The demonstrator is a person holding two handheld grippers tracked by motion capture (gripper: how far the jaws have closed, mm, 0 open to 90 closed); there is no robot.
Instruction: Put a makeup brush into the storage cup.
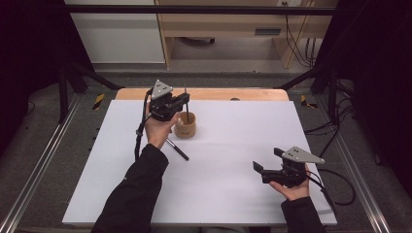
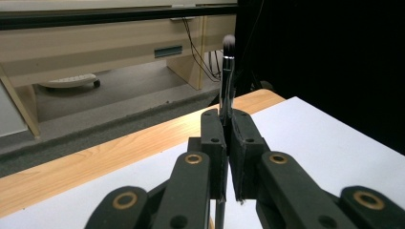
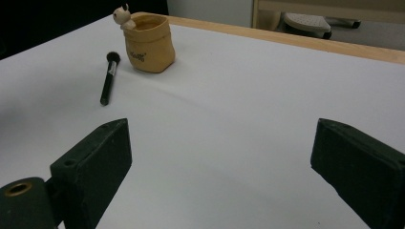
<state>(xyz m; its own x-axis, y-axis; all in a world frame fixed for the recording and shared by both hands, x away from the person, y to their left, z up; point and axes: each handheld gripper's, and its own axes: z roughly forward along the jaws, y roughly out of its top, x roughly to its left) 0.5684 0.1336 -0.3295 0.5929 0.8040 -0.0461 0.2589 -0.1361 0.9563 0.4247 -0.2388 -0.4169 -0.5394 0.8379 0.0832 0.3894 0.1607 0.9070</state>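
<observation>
My left gripper (image 1: pixel 184 101) is shut on a thin black makeup brush (image 1: pixel 186 108), which it holds upright over a tan pot (image 1: pixel 185 127) at the back of the white table. In the left gripper view the jaws (image 2: pixel 228 138) pinch the handle, and the brush's dark bristle tip (image 2: pixel 229 43) points up. A second black brush (image 1: pixel 177 150) lies flat on the table just in front of the pot. My right gripper (image 1: pixel 267 159) hovers low at the front right, open and holding nothing. The right gripper view shows the pot (image 3: pixel 148 43) and the lying brush (image 3: pixel 109 78) far ahead of its jaws (image 3: pixel 219 157).
A white sheet (image 1: pixel 228 194) covers the table, with a wooden strip (image 1: pixel 218 93) bare along the back edge. A small animal figure (image 3: pixel 123 16) sits on the pot's rim. Black frame bars (image 1: pixel 68 87) stand beside the table, and cables (image 1: pixel 335 189) trail at the right.
</observation>
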